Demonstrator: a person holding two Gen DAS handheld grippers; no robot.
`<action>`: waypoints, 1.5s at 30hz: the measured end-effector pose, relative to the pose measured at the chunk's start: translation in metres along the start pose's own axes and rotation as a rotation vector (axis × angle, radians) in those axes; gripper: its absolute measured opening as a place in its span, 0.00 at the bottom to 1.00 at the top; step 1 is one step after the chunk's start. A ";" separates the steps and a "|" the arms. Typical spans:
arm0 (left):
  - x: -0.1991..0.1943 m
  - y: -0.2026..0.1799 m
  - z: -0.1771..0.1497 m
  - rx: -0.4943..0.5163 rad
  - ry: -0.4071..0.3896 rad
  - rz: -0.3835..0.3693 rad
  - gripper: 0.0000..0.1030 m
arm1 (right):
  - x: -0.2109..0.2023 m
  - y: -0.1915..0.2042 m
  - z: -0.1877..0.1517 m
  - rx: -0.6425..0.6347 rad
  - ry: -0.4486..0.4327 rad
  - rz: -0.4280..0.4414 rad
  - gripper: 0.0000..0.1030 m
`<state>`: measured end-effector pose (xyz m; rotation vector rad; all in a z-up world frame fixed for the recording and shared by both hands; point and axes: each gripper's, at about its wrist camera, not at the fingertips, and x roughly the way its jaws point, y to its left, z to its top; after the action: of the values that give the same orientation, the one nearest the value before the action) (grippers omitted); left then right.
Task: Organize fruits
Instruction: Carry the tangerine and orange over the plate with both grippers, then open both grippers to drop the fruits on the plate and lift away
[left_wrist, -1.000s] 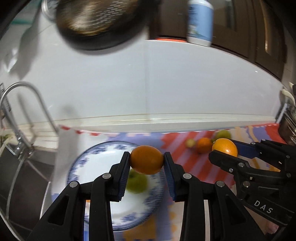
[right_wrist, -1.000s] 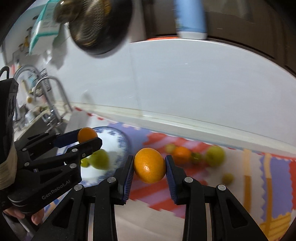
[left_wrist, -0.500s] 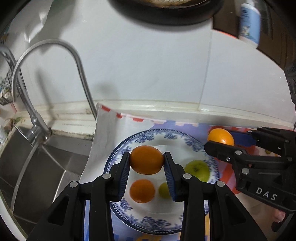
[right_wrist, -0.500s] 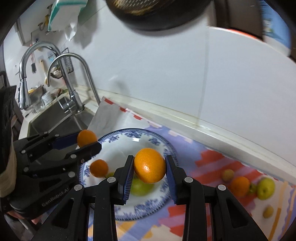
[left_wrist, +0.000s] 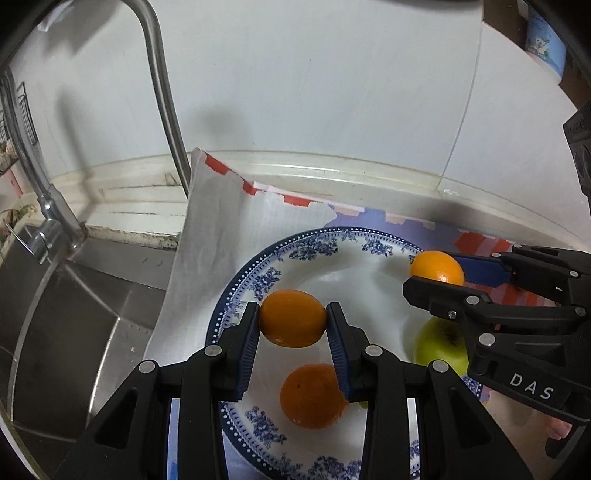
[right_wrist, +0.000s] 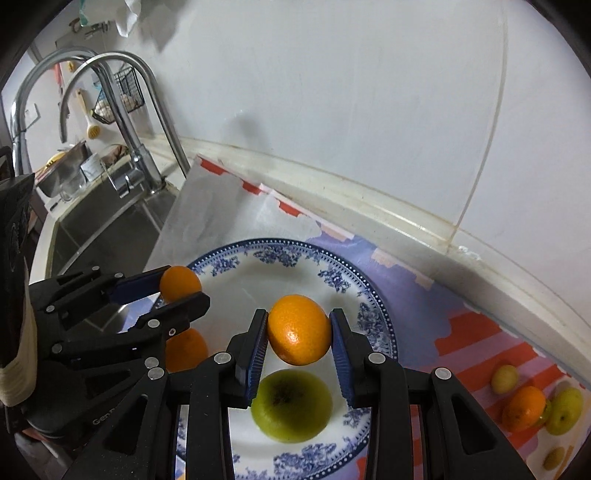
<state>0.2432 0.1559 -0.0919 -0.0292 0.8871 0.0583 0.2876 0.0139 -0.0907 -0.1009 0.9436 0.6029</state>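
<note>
Oranges sit clamped in both: left hand-held gripper (left_wrist: 292, 324) and right hand-held gripper (right_wrist: 298, 329), above plate (right_wrist: 354, 291).

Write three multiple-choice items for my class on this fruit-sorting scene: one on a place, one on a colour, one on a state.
1. Where does the green apple lie?
A. in the sink
B. on the blue-patterned plate
C. on the striped mat

2. What colour is the fruit in the right hand-held gripper?
A. orange
B. green
C. red

3. What state is the left hand-held gripper in?
A. open and empty
B. shut on an orange
C. out of view

Answers:
1 B, the apple rests inside the plate's rim.
2 A, an orange fruit sits between its pads.
3 B, both pads press the orange.
</note>
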 end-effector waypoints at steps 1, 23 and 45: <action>0.002 -0.001 0.000 0.000 0.005 -0.001 0.35 | 0.002 -0.001 0.000 -0.002 0.005 0.002 0.33; -0.076 -0.019 -0.012 -0.025 -0.166 0.044 0.59 | -0.065 -0.003 -0.027 0.047 -0.111 -0.063 0.41; -0.174 -0.115 -0.060 0.049 -0.372 -0.022 0.85 | -0.225 -0.033 -0.121 0.209 -0.346 -0.301 0.60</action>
<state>0.0944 0.0311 0.0053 0.0168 0.5160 0.0200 0.1185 -0.1531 0.0083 0.0477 0.6337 0.2300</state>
